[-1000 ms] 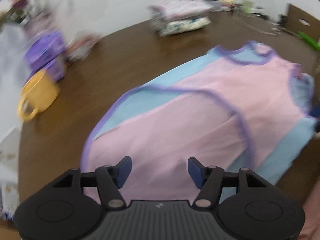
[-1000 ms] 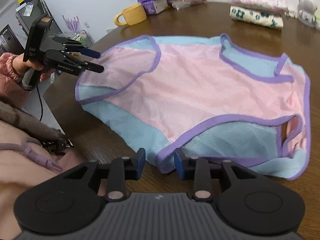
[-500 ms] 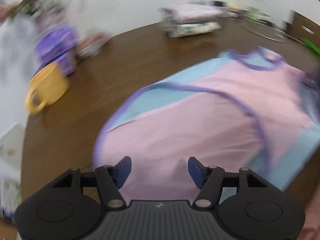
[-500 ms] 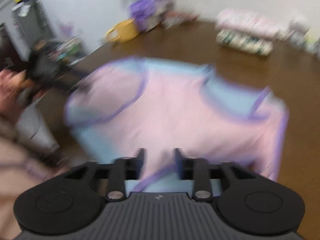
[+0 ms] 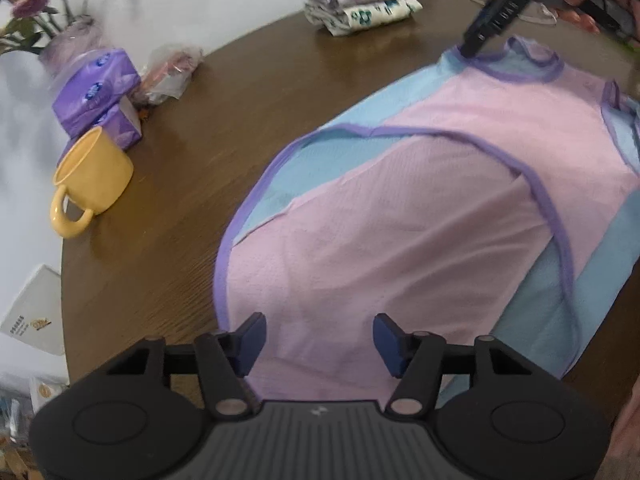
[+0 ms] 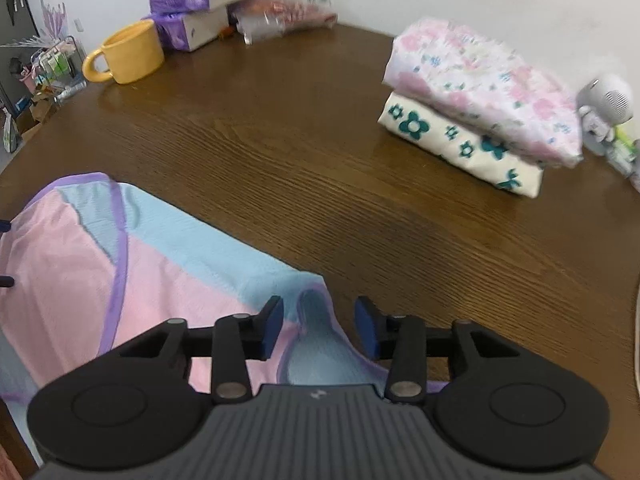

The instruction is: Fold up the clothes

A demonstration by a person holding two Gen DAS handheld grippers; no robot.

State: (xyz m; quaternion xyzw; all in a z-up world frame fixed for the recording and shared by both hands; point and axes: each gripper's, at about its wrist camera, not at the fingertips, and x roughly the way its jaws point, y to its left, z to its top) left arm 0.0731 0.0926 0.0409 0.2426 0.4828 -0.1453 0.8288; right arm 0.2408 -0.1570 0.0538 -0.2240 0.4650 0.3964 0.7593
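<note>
The pink and light-blue mesh vest with purple binding (image 5: 420, 216) runs off the right edge of the left wrist view, and its near hem disappears behind the black left gripper (image 5: 319, 338). In the right wrist view the right gripper (image 6: 319, 326) covers the vest's neckline, and the white rounded gadget (image 6: 606, 108) beside the folded floral clothes (image 6: 484, 100) is too blurred to identify.

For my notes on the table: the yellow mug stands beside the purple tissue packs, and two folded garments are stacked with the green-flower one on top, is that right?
Not quite: the right wrist view shows the green-flower garment at the bottom, under the pink floral garment. The yellow mug does stand beside the purple tissue packs.
</note>
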